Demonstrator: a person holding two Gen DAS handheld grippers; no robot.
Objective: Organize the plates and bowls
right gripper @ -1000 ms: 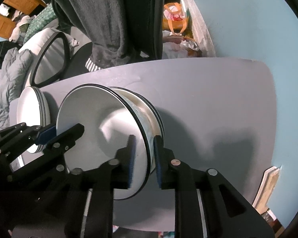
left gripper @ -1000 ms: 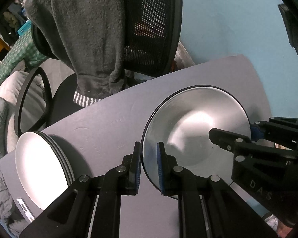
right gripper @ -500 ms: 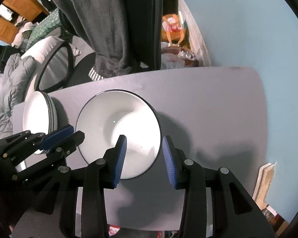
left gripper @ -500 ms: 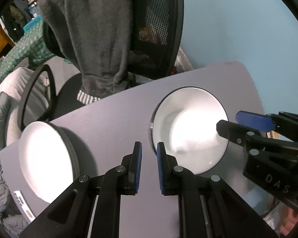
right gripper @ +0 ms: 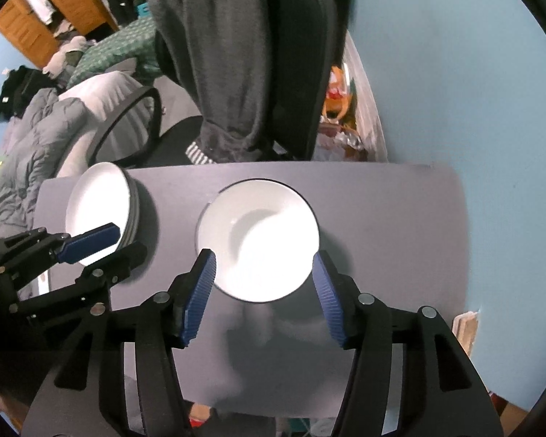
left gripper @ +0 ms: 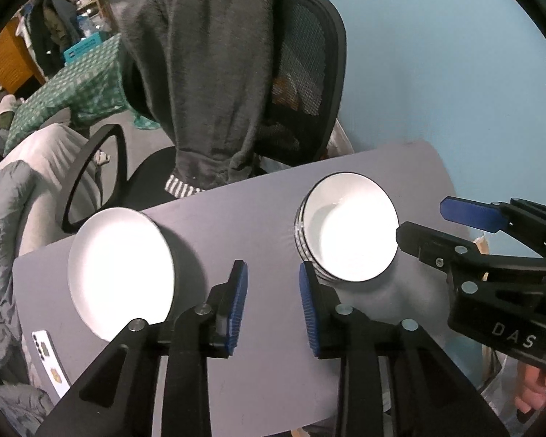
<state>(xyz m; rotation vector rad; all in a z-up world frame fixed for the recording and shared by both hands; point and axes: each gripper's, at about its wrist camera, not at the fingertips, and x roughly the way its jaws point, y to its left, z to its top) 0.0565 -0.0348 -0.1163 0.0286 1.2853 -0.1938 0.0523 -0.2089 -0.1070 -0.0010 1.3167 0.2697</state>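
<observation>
1. A moment ago both tools pinched the rim of the top bowl. Now they have let go and lifted away, and the bowl sits on the stack of bowls (right gripper: pixel 256 240).
2. The left gripper (left gripper: pixel 273 306) is opening its jaws, and nothing is between them.
3. The right gripper (right gripper: pixel 262 298) is opening too, with only air between its jaws; the bowls sit lower down on the table.
4. In the left wrist view, the bowls are at 2 o'clock on the table (left gripper: pixel 244 218), and the stack of plates (left gripper: pixel 120 269) is at 9 o'clock.
5. This looks like the sorting is almost done: plates in one pile, bowls in the other.
6. The plates sit close to the table's left edge, so a bump there could push them off.
7. There is bare table between the piles and to the right of the bowls.
8. A chair (left gripper: pixel 309 73) with a grey sweater (left gripper: pixel 207 73) stands behind the table at 12 o'clock.
</observation>
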